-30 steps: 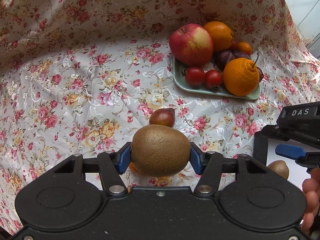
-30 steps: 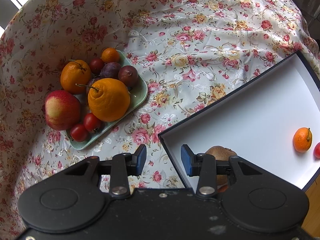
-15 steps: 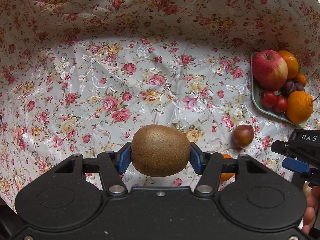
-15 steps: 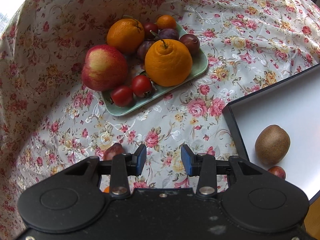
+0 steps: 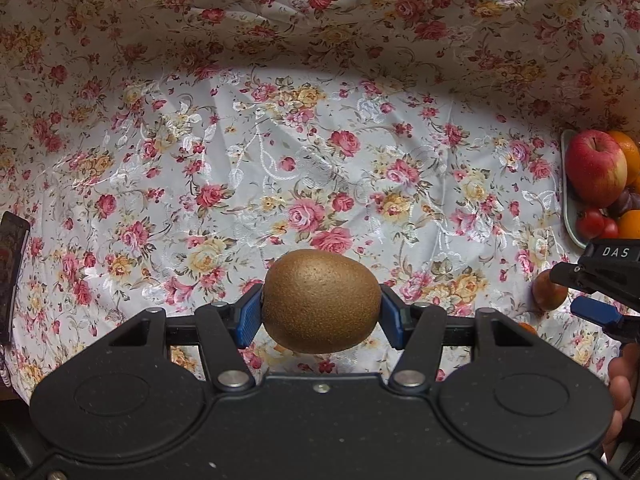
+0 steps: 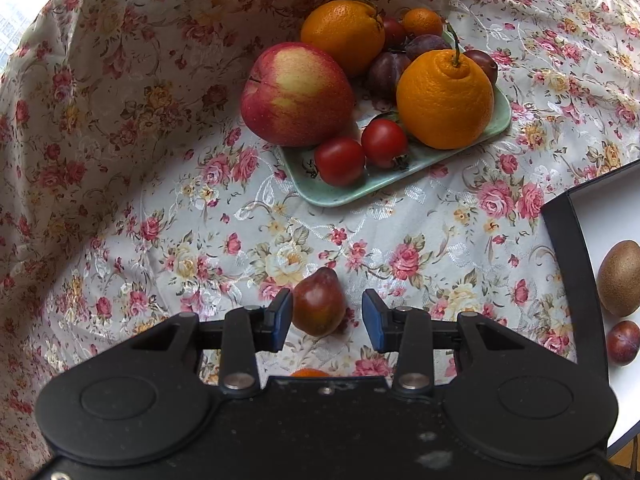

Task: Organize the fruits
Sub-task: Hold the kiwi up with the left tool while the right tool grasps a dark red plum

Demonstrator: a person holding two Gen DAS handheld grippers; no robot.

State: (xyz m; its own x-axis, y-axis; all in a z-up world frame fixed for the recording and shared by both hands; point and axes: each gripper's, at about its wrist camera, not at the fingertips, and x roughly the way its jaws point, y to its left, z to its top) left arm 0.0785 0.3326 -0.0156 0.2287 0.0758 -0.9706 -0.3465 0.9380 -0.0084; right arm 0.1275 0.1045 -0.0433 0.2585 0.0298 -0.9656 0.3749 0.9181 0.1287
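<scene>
1. We saw the left gripper (image 5: 321,316) clamped on a brown kiwi (image 5: 321,301), its blue fingers (image 5: 249,317) pressed against both ends of the fruit, which was held above the floral tablecloth (image 5: 280,160) on the table.
2. We found the right gripper (image 6: 327,316) with its fingers (image 6: 280,314) spread apart and gripping nothing; a small dark-red pear (image 6: 319,302) lay on the cloth between them, close to the left finger, though we could not tell if it touched.
3. In the left wrist view, the right gripper (image 5: 600,292) showed at the right edge with the small pear (image 5: 548,290) partly hidden behind it.
4. We noted a pale green tray (image 6: 360,194) further back on the cloth, carrying a red apple (image 6: 298,94), two oranges (image 6: 444,98), two cherry tomatoes (image 6: 340,160), several dark plums (image 6: 388,70) and a small mandarin (image 6: 422,21).
5. The same tray (image 5: 566,184) sat at the far right edge of the left wrist view, well apart from the held kiwi.
6. At the right of the right wrist view, a white box with a dark rim (image 6: 576,276) held a second kiwi (image 6: 620,278) and a plum (image 6: 622,343) just beside it.
7. A sliver of another orange fruit (image 6: 310,373) peeked out just above the right gripper's body.
</scene>
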